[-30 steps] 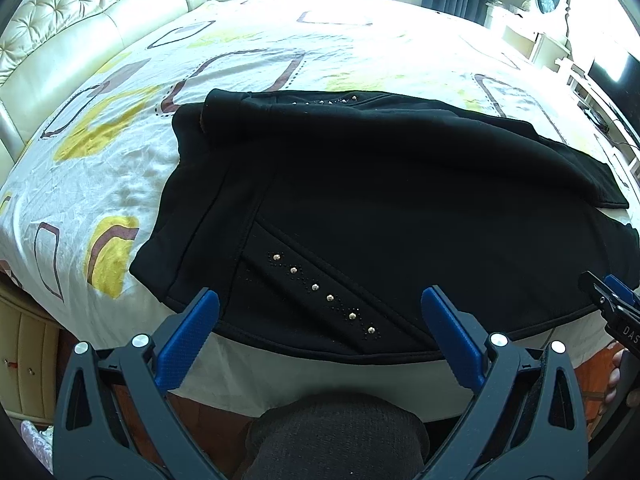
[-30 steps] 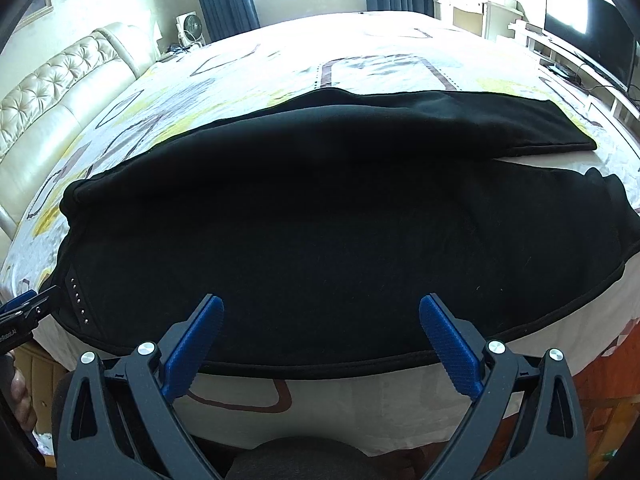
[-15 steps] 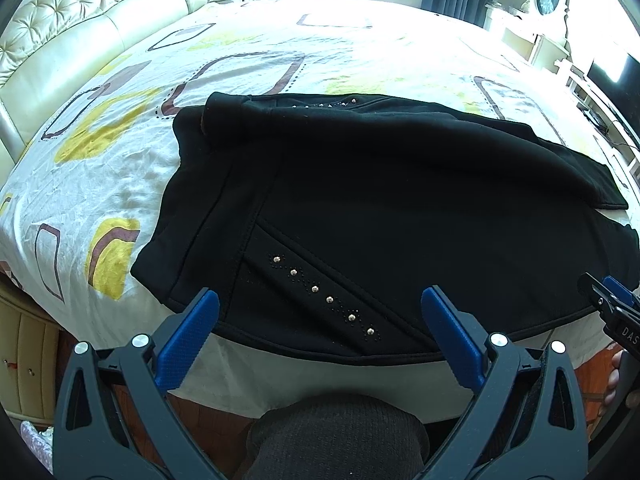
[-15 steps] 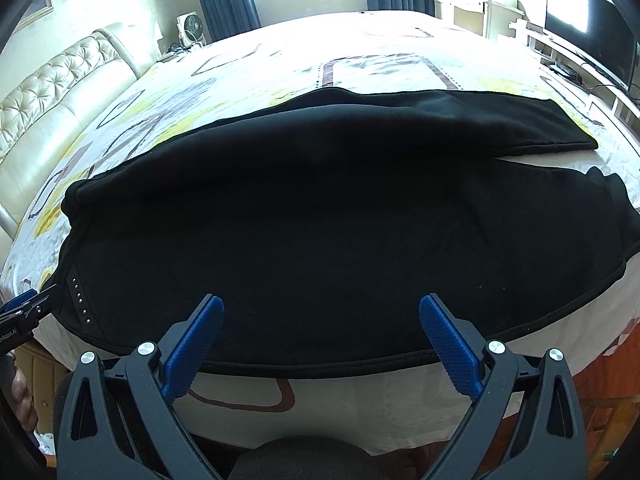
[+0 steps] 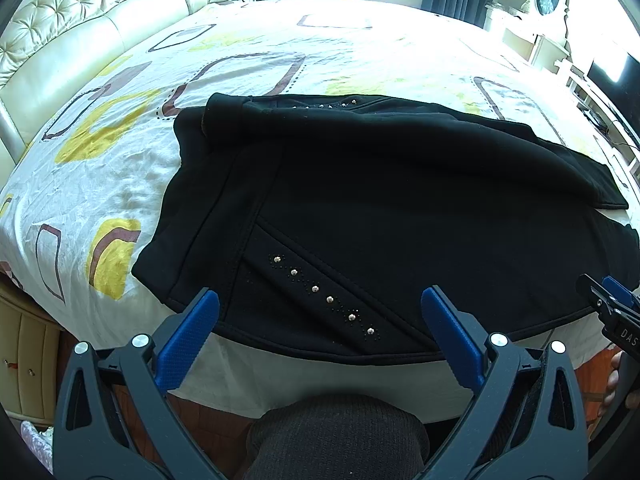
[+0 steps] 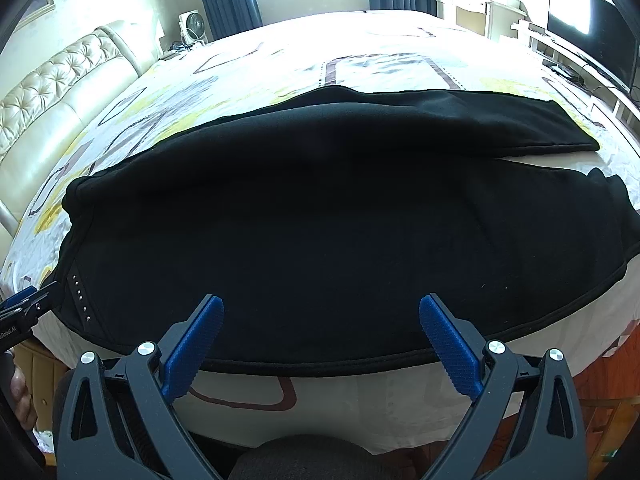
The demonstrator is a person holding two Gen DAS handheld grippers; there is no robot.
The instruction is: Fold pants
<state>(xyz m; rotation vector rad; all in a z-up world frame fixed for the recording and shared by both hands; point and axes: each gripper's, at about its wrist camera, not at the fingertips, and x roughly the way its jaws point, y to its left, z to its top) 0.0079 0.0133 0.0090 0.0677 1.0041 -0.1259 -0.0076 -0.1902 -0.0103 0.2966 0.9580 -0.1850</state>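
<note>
**Pants flat on bed edge, both grippers spread and apart from the cloth**

Black pants (image 5: 400, 216) lie across the near edge of the bed (image 5: 280, 52), on the patterned bedspread. Waist end toward the left, legs running right.

Left wrist view:
- Left gripper (image 5: 320, 332) has its 2 blue fingers spread wide, nothing between them. It sits in front of the near hem of the pants, above the bedspread's overhang; contact with the cloth cannot be judged.
- Waistband detail visible only here: a diagonal pocket line with 6 metal studs (image 5: 322, 294), and a second row of small studs along the far side of the waist (image 5: 324, 106).
- Right gripper (image 5: 612, 312) enters at the right margin; fingers too cropped there to judge.
- A tufted cream headboard (image 5: 80, 12) at upper left.

Right wrist view:
- Right gripper (image 6: 320, 332) also spread wide, holding nothing, in front of the near hem.
- Leg layout visible only here: the far leg (image 6: 460, 120) lies separated from the near leg (image 6: 560, 216) at the cuffs, with a wedge of bedspread showing between them at the right.
- Studs appear as a short row at the far left (image 6: 80, 296), next to the left gripper's tip (image 6: 24, 304).
- A dark TV screen (image 6: 592, 20) at upper right.
</note>
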